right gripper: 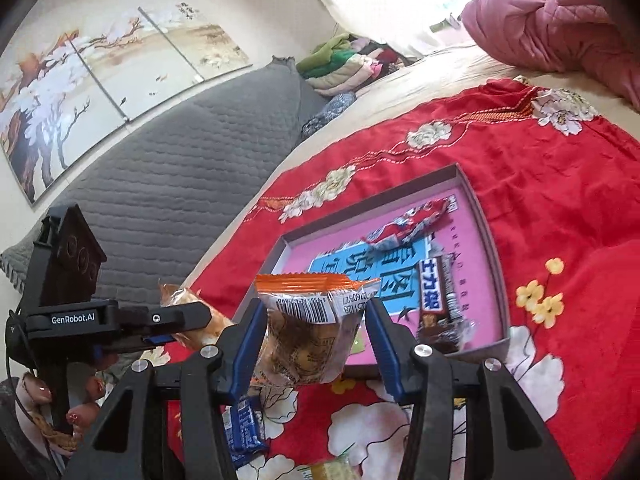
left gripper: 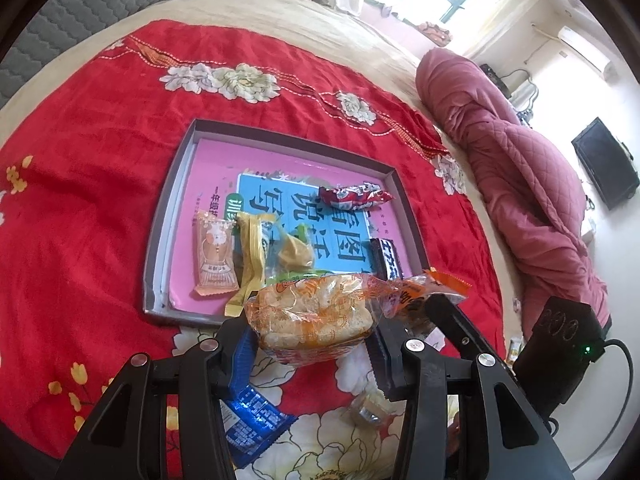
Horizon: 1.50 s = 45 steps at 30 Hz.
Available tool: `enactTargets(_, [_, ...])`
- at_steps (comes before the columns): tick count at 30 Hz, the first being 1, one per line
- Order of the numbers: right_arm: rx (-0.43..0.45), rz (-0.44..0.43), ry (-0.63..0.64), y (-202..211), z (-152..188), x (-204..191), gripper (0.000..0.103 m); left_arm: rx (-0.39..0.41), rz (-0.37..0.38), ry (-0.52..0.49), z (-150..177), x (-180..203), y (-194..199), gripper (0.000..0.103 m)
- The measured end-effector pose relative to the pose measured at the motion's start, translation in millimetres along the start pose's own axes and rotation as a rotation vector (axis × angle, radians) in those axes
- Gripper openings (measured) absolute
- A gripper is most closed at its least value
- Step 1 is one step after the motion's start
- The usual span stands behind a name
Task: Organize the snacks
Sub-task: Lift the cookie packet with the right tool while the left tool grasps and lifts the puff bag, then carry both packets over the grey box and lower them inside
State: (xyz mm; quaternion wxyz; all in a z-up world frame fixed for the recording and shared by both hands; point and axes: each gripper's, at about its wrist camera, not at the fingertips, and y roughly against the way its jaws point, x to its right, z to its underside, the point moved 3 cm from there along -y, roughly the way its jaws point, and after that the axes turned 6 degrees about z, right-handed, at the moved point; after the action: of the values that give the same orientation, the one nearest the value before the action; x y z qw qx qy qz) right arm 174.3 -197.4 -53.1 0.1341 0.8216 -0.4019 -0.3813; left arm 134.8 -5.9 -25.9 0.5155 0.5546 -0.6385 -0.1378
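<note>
left gripper clamped on rice cracker pack, right gripper pinching orange-topped snack pack, both just short of tray

The blue packet lies partly behind the left tongs. The tray's printed sheet is largely covered by snacks. A yellow-green wrapper is cut off at the near edge.

A: Tray?
B: Grey, shallow, flat on the red blanket. Holds a peach packet, yellow packet, red packet, dark bar.
A: Outside it?
B: Orange rice-cracker bag and barcode bag, both lifted just short of the tray. Blue packet on the blanket.
</note>
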Motion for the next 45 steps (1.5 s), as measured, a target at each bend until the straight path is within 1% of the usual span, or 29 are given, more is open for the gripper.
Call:
enactTargets(9, [0.044,0.026,-0.029,7.1,-10.8,10.3,0.051,0.010,-0.006,-0.020,-12.6,12.6,-8.5,0.050])
enactTargets(17, [0.067,0.053,-0.059,8.2,-17.5,23.6,0.051,-0.003,-0.021,-0.031,-16.8,17.6,-24.9,0.050])
enactTargets(23, [0.062,0.061,-0.078,4.7,-16.7,30.4,0.051,-0.018,-0.035,-0.034,-15.6,16.0,-36.1,0.050])
enactTargets(33, [0.055,0.073,-0.072,-1.8,-16.6,33.4,0.051,-0.030,-0.055,-0.045,-14.1,14.2,-47.4,0.050])
enactTargets(39, [0.061,0.063,-0.037,-3.3,-17.3,28.4,0.051,-0.034,-0.078,-0.070,-12.0,15.0,-52.3,0.050])
enactTargets(45, [0.047,0.063,-0.018,-8.3,-15.1,24.7,0.051,-0.034,-0.089,-0.077,-11.4,14.1,-53.9,0.050])
